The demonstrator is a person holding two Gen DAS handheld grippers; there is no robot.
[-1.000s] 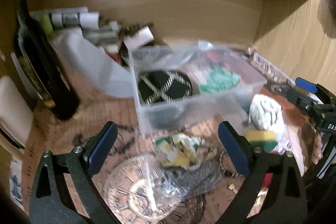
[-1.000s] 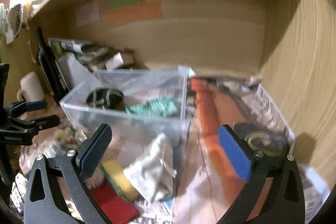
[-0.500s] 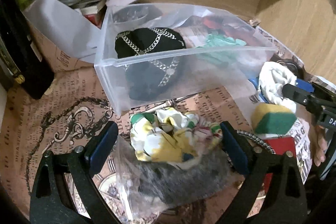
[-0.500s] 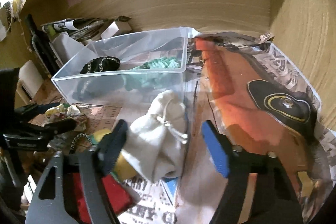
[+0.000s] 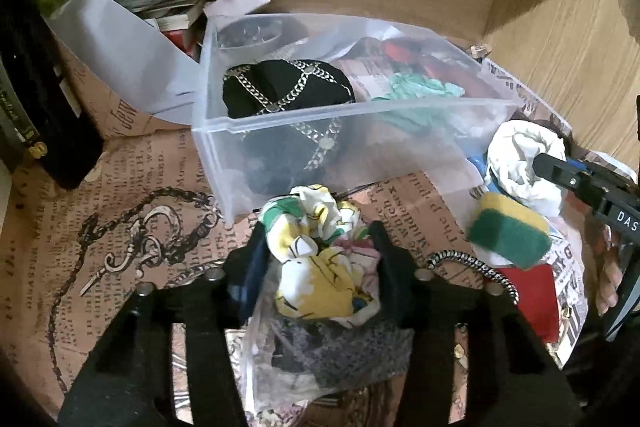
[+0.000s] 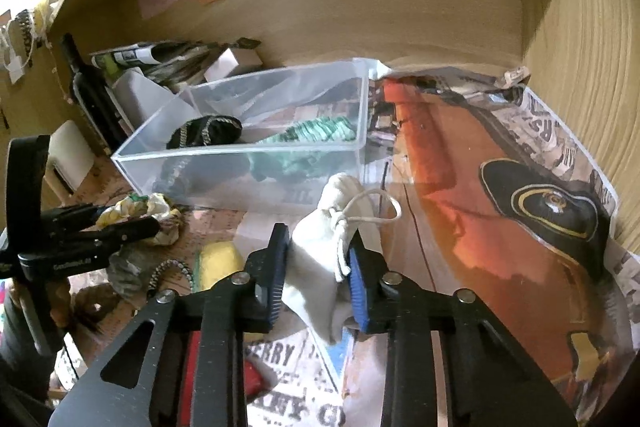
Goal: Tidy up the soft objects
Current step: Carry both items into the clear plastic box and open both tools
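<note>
Having closed within the last second, the left gripper (image 5: 316,263) pinches the floral cloth (image 5: 320,255) and the right gripper (image 6: 316,263) the white drawstring pouch (image 6: 324,267), both just before the clear bin (image 6: 240,147), 2 items ready for binning.

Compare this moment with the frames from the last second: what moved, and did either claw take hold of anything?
Both claws moved in and closed: the left claw on the floral cloth, the right claw on the white drawstring pouch. Unchanged: the clear bin with the black chained item and the green fabric inside, and the sponge beside it.
</note>
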